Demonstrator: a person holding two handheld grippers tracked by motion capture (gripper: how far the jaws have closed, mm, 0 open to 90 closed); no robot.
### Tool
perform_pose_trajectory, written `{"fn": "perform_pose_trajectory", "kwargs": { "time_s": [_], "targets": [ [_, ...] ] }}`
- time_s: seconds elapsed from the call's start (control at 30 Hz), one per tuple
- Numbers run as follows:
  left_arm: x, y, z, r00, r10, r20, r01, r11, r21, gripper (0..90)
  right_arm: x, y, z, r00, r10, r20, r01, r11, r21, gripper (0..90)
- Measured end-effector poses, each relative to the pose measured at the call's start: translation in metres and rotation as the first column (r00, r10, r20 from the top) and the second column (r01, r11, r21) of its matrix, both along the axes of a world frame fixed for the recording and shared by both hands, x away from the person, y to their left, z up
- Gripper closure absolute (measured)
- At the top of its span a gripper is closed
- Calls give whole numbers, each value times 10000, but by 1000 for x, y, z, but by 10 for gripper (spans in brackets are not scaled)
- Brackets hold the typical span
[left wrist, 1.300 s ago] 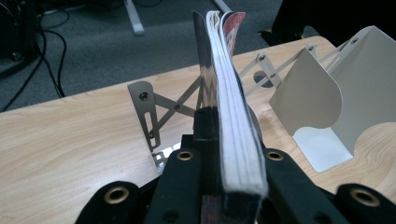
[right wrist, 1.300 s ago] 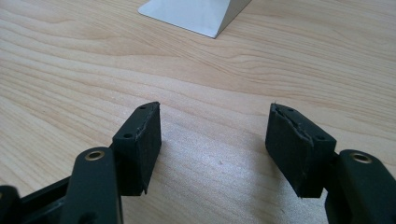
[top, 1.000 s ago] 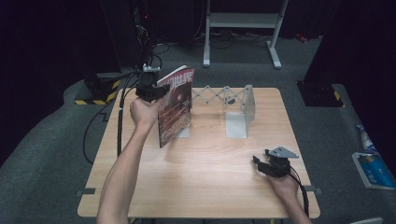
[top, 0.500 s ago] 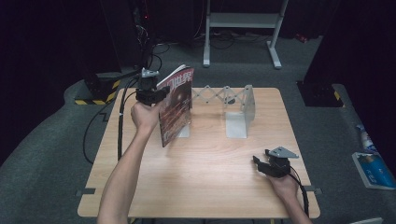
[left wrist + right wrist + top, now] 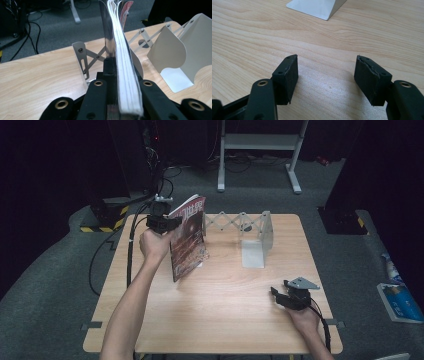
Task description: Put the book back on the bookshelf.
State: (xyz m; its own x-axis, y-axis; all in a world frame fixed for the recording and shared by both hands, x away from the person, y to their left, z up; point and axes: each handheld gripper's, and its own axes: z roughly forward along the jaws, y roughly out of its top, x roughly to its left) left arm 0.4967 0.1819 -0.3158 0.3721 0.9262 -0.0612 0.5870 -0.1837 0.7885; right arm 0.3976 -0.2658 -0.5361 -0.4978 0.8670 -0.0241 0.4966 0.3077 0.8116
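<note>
Left gripper point(image 5: 167, 222) clamped tight on a magazine point(image 5: 188, 237), jaws pressed to both sides of the thick white page block near its spine edge, as seen close up in the left gripper view point(image 5: 125, 82). Held upright above the far-left part of the wooden table point(image 5: 220, 320), red and dark cover facing right, lower corner hanging just over the tabletop, top edge tilted slightly away. Gripped from behind by the left hand point(image 5: 154, 245), forearm stretching in from the bottom, black cable trailing off the far-left table edge

Just beyond the magazine, an expanding white metal book rack point(image 5: 250, 227) standing along the far edge, scissor lattice stretched between its ends, right-hand end plate upright with its foot flat on the wood. Same rack visible past the pages in the left gripper view point(image 5: 180, 57), magazine lined up between its near plate and the next divider

Right gripper point(image 5: 280, 295) resting low at the near-right corner, jaws spread wide with nothing between them, only bare wood under the pads point(image 5: 287, 77). Foot of the rack showing at the top of the right gripper view point(image 5: 317, 7), well apart from the jaws

Against the earlier frames: no visible change; magazine at the same height and tilt, both hands in the same spots, right jaws equally wide
</note>
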Motion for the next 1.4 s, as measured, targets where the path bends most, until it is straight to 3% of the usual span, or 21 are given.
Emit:
{"fn": "perform_pose_trajectory", "kwargs": {
  "time_s": [0.37,0.6,0.7,0.93,1.07,1.4],
  "targets": [
    [5,3,6,9947,-108,-1027,138,9995,282,825,0,0,0,10000,11,-2,-11,10000,2,361],
    [5,4,8,9919,-211,-1253,266,9987,425,829,0,0,0,10000,-6,-15,6,10000,12,361],
    [3,4,8,9926,-276,-1182,324,9987,392,833,0,0,0,10000,3,-13,-3,10000,12,360],
    [-3,4,12,9977,-337,-595,358,9988,348,838,0,0,0,10000,-14,-21,14,10000,34,360],
    [-6,5,12,9995,-227,-199,229,9997,80,839,0,0,0,10000,3,4,-3,10000,14,361],
    [-8,4,4,9986,18,527,-13,9999,-108,839,0,0,0,10000,13,3,-13,10000,12,360]
  ]
}}
